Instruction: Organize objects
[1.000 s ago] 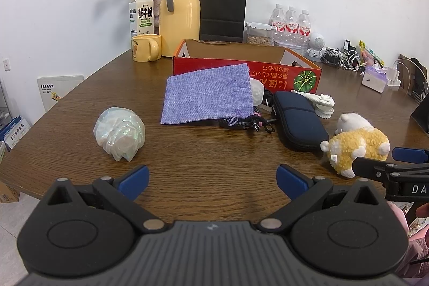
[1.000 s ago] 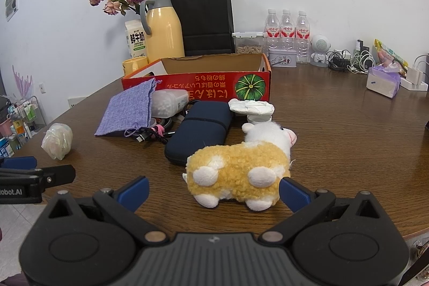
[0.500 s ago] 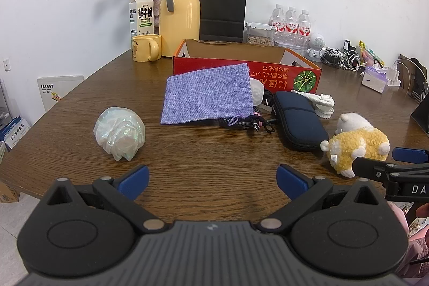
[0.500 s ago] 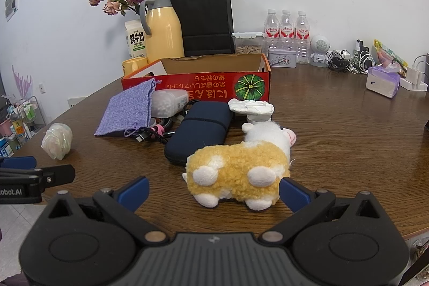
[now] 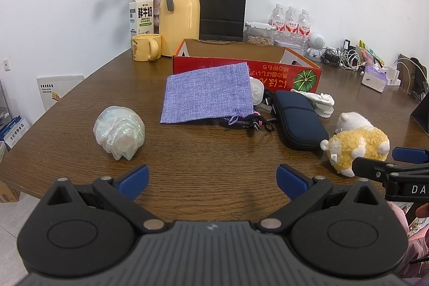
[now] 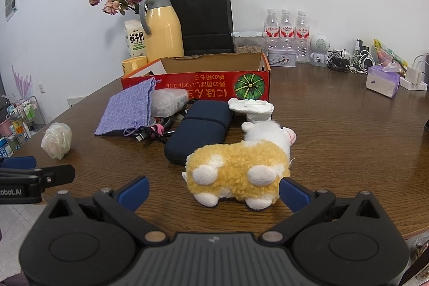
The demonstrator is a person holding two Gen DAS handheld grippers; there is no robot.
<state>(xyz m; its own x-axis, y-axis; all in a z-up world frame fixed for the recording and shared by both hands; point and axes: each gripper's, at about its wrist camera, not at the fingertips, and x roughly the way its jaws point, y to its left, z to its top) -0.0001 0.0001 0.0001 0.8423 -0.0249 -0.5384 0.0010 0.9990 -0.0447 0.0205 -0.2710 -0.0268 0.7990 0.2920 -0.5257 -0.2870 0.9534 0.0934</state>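
Both grippers hover low over the near edge of the bench (image 5: 214, 152), fingers spread wide and holding nothing. The right gripper (image 6: 213, 188) faces the plush toy (image 6: 238, 170), which lies on its side just ahead of it, long axis running across the gripper's line of sight, head toward the right. The toy's rear bulk sits between the two blue pads, the right pad (image 6: 291, 190) almost touching its lower flank; whether it actually touches, I cannot tell. The left gripper (image 5: 213, 178) points at bare wood, with the crumpled plastic bag (image 5: 119, 136) ahead and to its left and the toy (image 5: 354, 146) well off to its right. So the right hand is plainly the nearer one for the toy.

Beyond lie the dark zip case (image 6: 199, 130), the purple cloth pouch (image 6: 127, 110) and a tangle of cables (image 6: 150, 134), all in front of the open red box (image 6: 198, 85), the likely home for the loose things. A short push forward and a squeeze across the toy's narrow width looks the sensible next step.
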